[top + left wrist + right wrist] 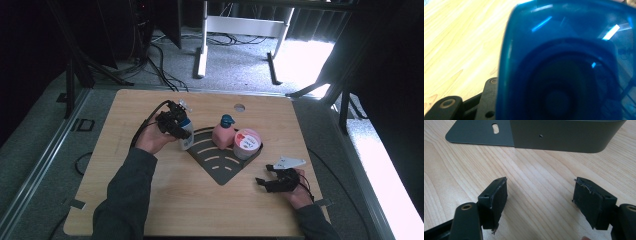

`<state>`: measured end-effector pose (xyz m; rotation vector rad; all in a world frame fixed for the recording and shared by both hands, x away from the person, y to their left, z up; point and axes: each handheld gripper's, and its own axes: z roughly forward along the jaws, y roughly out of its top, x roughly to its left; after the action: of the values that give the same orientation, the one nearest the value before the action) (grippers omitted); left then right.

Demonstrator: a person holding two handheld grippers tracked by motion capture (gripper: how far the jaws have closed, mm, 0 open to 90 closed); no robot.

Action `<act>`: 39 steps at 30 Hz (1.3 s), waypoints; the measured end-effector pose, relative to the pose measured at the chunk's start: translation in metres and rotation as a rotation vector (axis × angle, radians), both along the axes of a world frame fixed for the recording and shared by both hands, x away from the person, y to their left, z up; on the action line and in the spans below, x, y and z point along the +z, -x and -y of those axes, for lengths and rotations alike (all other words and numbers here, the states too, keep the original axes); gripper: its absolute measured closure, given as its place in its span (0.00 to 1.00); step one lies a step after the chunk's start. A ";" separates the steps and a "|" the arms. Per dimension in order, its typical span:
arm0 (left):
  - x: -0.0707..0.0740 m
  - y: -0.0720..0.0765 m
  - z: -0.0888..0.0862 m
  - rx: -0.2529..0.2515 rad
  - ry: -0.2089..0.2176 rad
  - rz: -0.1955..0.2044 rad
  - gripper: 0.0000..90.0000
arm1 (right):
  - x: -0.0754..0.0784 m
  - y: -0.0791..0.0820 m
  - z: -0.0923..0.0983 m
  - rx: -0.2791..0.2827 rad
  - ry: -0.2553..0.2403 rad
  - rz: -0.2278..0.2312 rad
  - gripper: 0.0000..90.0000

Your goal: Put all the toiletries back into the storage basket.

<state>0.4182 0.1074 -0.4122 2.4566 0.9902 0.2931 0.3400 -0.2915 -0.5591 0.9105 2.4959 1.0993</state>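
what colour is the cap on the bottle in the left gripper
Translucent blue; the cap shows best in the left gripper view, right in front of the camera.

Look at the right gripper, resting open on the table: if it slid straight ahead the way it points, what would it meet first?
Probably the dark metal rack: its upright wall stands ahead of the right gripper, with bare table between.
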 end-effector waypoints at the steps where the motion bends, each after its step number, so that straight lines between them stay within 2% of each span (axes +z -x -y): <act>1: 0.000 0.000 0.000 0.000 0.000 0.000 0.61 | 0.000 0.000 0.000 0.000 -0.001 -0.001 0.30; 6: 0.000 -0.002 0.002 0.017 0.005 0.016 0.61 | 0.000 0.000 0.000 0.000 0.000 0.000 0.30; 9: 0.000 -0.004 0.003 0.018 0.011 0.012 0.61 | 0.000 0.000 0.000 -0.001 -0.001 -0.001 0.30; 18: -0.001 -0.009 0.012 0.014 0.003 0.017 0.61 | 0.000 0.000 0.000 -0.001 -0.002 -0.002 0.30; 29: -0.002 -0.016 0.021 0.000 -0.020 0.006 0.61 | 0.000 0.000 0.000 0.004 0.001 0.000 0.30; 39: -0.005 -0.020 0.027 -0.002 -0.015 0.005 0.61 | 0.000 0.000 0.000 0.004 0.000 0.000 0.30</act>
<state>0.4383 0.0800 -0.4170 2.4689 0.9865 0.3070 0.3399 -0.2919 -0.5590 0.9065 2.4986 1.1002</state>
